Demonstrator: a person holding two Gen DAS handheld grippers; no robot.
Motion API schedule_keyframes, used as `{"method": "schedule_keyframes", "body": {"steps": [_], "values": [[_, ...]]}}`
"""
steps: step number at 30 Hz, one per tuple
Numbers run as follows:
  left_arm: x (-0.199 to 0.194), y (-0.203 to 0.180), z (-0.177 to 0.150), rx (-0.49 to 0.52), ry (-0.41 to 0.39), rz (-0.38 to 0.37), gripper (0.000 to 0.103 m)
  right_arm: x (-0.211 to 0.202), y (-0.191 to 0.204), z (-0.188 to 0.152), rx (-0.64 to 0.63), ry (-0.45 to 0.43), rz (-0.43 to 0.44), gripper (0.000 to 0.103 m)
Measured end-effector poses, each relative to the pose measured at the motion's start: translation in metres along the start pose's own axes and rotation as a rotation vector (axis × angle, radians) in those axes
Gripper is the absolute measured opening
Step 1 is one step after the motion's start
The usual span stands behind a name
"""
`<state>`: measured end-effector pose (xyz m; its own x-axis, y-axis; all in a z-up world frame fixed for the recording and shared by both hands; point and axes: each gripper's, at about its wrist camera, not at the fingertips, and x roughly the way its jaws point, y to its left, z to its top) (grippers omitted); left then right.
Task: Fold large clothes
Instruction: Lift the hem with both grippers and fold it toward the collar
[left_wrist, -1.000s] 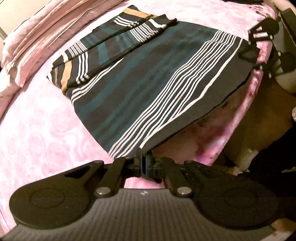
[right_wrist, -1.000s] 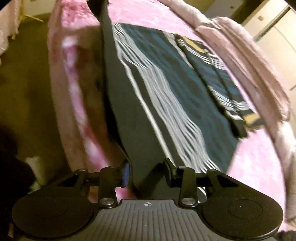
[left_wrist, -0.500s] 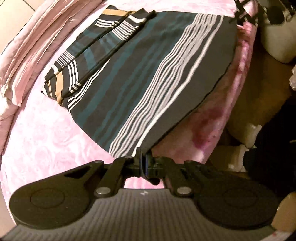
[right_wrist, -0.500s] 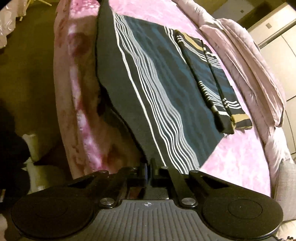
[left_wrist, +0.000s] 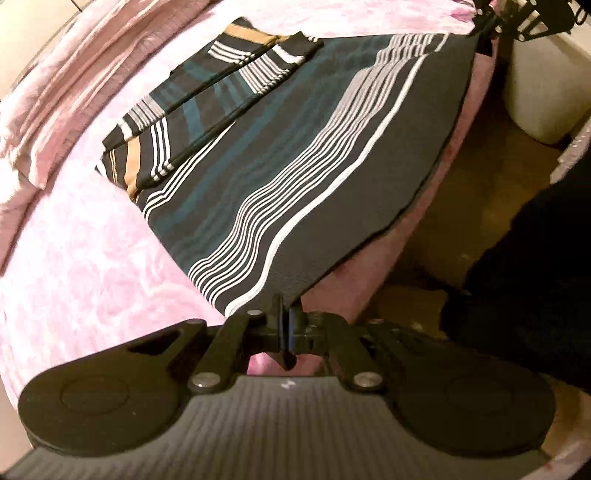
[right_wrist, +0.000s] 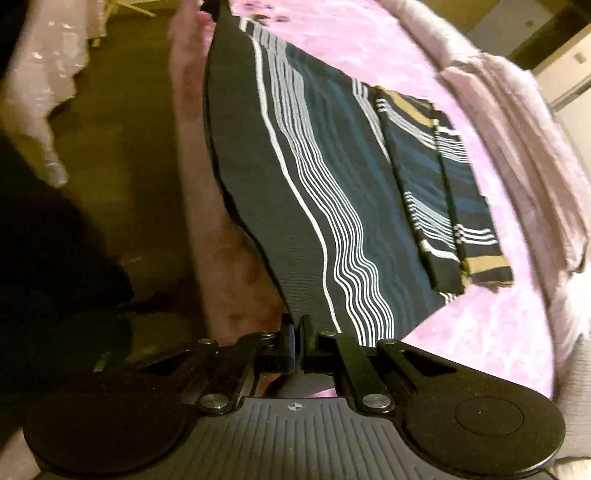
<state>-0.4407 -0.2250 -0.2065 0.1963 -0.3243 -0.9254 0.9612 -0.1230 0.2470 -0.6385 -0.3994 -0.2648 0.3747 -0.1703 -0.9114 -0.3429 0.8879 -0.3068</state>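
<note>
A dark garment (left_wrist: 280, 173) with teal bands and white stripes lies across a pink bedspread (left_wrist: 85, 273). Its sleeves (left_wrist: 207, 107), with tan bands, are folded in on the far side. My left gripper (left_wrist: 285, 325) is shut on one corner of the black hem, held off the bed's edge. My right gripper (right_wrist: 296, 341) is shut on the other hem corner of the garment (right_wrist: 332, 177); it also shows at the top right of the left wrist view (left_wrist: 487, 16). The hem is stretched taut between the two and lifted above the mattress side.
Pale pink bedding (left_wrist: 62, 85) is bunched along the far side of the bed. Brown floor (right_wrist: 122, 122) lies beside the bed, with a white box (left_wrist: 543, 92) and a dark shape (left_wrist: 535, 288) on it. A pink frilled cloth (right_wrist: 40, 92) hangs at the left.
The right gripper went from open around the hem to shut on it. Both grippers have lifted the hem edge, drawing it taut and raising it off the side of the bed.
</note>
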Motion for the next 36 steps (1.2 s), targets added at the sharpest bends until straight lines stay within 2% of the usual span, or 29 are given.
{"method": "schedule_keyframes", "body": {"steps": [4,7,12,17,21,26,31,36], "values": [[-0.024,0.002,-0.002,-0.026,0.024,-0.049,0.000,-0.022,-0.004,0.005,0.004,0.038,0.085,0.000],[-0.028,0.031,0.015,-0.033,0.007,-0.063,0.000,-0.029,-0.040,0.017,0.039,0.054,0.085,0.000],[-0.019,0.118,0.076,0.036,-0.035,-0.055,0.000,-0.031,-0.142,0.052,0.048,0.060,0.102,0.000],[-0.003,0.222,0.147,0.069,-0.033,-0.062,0.000,-0.014,-0.274,0.081,0.091,0.062,0.114,0.000],[0.042,0.303,0.207,0.021,-0.006,-0.087,0.001,0.023,-0.365,0.091,0.145,0.048,0.147,0.000],[0.123,0.363,0.247,-0.040,0.066,-0.138,0.001,0.110,-0.453,0.097,0.202,0.084,0.205,0.000],[0.182,0.399,0.262,-0.049,0.107,-0.183,0.001,0.165,-0.499,0.105,0.222,0.118,0.241,0.000],[0.228,0.438,0.273,-0.095,0.117,-0.237,0.001,0.196,-0.536,0.103,0.322,0.137,0.273,0.000]]}}
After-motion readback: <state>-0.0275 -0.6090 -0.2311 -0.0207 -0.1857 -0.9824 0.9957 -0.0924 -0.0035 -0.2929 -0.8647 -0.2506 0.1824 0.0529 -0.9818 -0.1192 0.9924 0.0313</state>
